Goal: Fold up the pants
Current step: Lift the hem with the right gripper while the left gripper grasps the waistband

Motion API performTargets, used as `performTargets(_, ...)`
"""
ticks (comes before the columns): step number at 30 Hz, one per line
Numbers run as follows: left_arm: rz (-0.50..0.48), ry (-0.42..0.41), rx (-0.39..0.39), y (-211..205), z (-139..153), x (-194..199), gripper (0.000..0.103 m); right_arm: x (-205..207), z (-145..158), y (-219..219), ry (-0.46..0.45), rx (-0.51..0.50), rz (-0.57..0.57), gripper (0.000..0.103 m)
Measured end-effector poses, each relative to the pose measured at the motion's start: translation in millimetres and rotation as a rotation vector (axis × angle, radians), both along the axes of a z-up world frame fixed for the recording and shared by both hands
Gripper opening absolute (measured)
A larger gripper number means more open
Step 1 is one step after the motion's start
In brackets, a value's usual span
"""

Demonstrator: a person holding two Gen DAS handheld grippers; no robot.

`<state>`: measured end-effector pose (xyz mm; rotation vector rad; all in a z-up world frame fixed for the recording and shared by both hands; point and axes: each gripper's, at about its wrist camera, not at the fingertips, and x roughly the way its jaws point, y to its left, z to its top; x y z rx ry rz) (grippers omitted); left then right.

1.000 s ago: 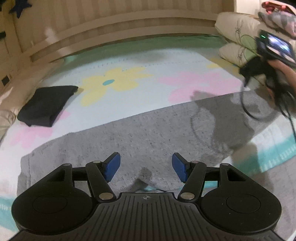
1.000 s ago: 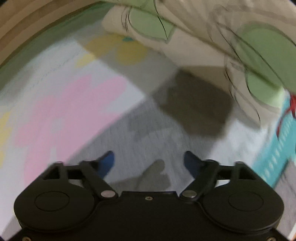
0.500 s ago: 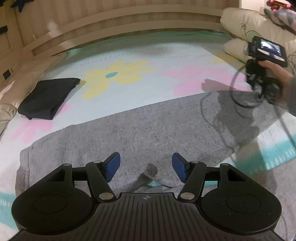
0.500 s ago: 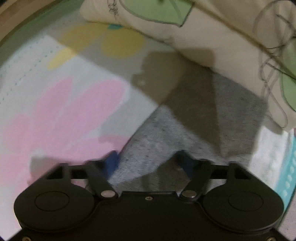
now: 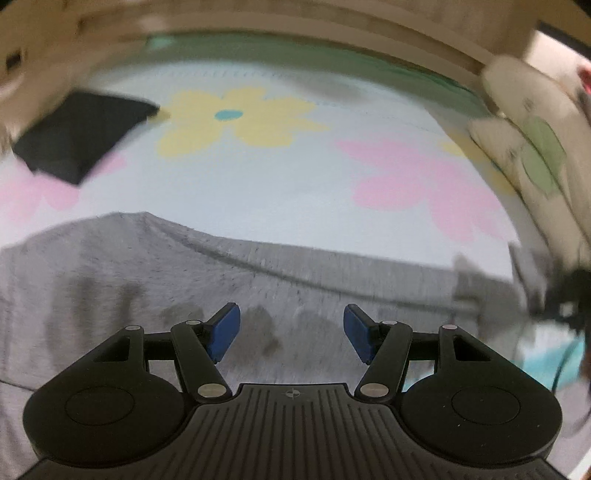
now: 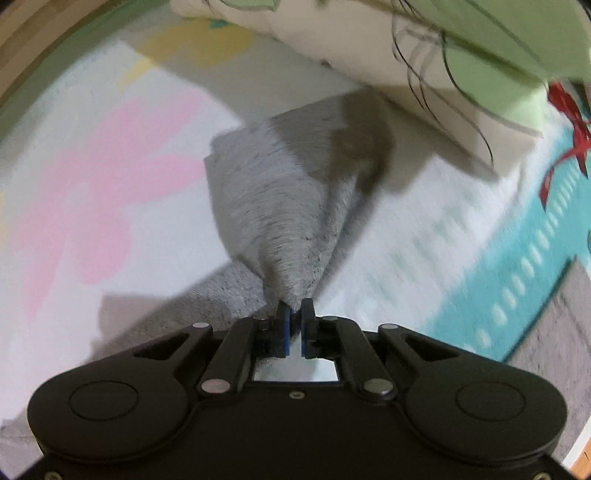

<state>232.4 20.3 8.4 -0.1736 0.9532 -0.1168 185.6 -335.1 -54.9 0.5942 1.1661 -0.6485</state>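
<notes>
The step in hand is the first grab for the fold: the right gripper (image 6: pixel 294 325) has just been closing and is now pinched on an end of the grey pants (image 6: pixel 273 206), with the cloth bunching into a cone that rises from the bed to its pads. The left gripper (image 5: pixel 291 334) hovers with its jaws wide apart and nothing between them, low over the broad grey stretch of the pants (image 5: pixel 258 288), which lie spread flat across the flowered bed sheet (image 5: pixel 258 192).

By my reading, the next move calls for the left gripper to settle on a matching edge of the cloth and close, so that both ends can be carried over together; lifting with one side alone would likely drag the pants askew.

Around them: a folded black garment (image 5: pixel 81 140) lies well apart toward the far left of the bed, clear of the fold. The cream pillow with green leaf print (image 6: pixel 424 55) sits just beyond the held end, near enough that the cloth could brush it when swung. The wooden bed frame (image 5: pixel 295 22) runs along the far side
</notes>
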Motion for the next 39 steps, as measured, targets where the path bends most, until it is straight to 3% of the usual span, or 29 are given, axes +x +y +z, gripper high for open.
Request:
performTargets(4, 0.062, 0.047, -0.042, 5.5, -12.0, 39.7, 0.061, -7.2, 1.6, 14.5, 0.002, -0.04, 0.041, 0.007)
performTargets(8, 0.1, 0.09, -0.024, 9.8, -29.9, 60.3, 0.061, -0.2, 5.7, 30.6, 0.006, -0.036, 0.047, 0.008)
performTargets(12, 0.14, 0.139, -0.039, 16.0, -46.3, 75.0, 0.061, 16.4, 1.0, 11.9, -0.001, -0.007, 0.046, 0.008)
performTargets(19, 0.188, 0.18, -0.119, 24.0, -61.9, 99.0, 0.06, 10.5, -0.7, 4.5, -0.003, -0.002, 0.055, 0.009)
performTargets(21, 0.202, 0.177, -0.151, 26.8, -64.3, 104.9, 0.042, 8.9, -0.7, 4.5, -0.004, 0.001, 0.056, 0.009)
performTargets(22, 0.207, 0.162, -0.174, 29.5, -64.6, 107.0, 0.011, 8.3, -0.5, 4.8, -0.006, 0.003, 0.054, 0.009)
performTargets(23, 0.207, 0.156, -0.185, 29.7, -63.8, 108.1, 0.005, 8.0, -0.9, 4.8, -0.007, 0.004, 0.053, 0.009)
performTargets(26, 0.203, 0.111, -0.16, 28.3, -48.4, 101.3, 0.004, 3.9, 4.8, 8.4, -0.016, 0.009, 0.064, 0.009)
performTargets(30, 0.169, 0.035, -0.1, 23.1, -6.7, 76.2, 0.004, -0.8, 16.4, 7.9, -0.034, 0.008, 0.071, 0.009)
performTargets(39, 0.075, -0.172, -0.009, 18.1, 69.5, -45.3, 0.004, -68.5, 82.3, 1.8, -0.143, 0.058, 0.016, 0.009)
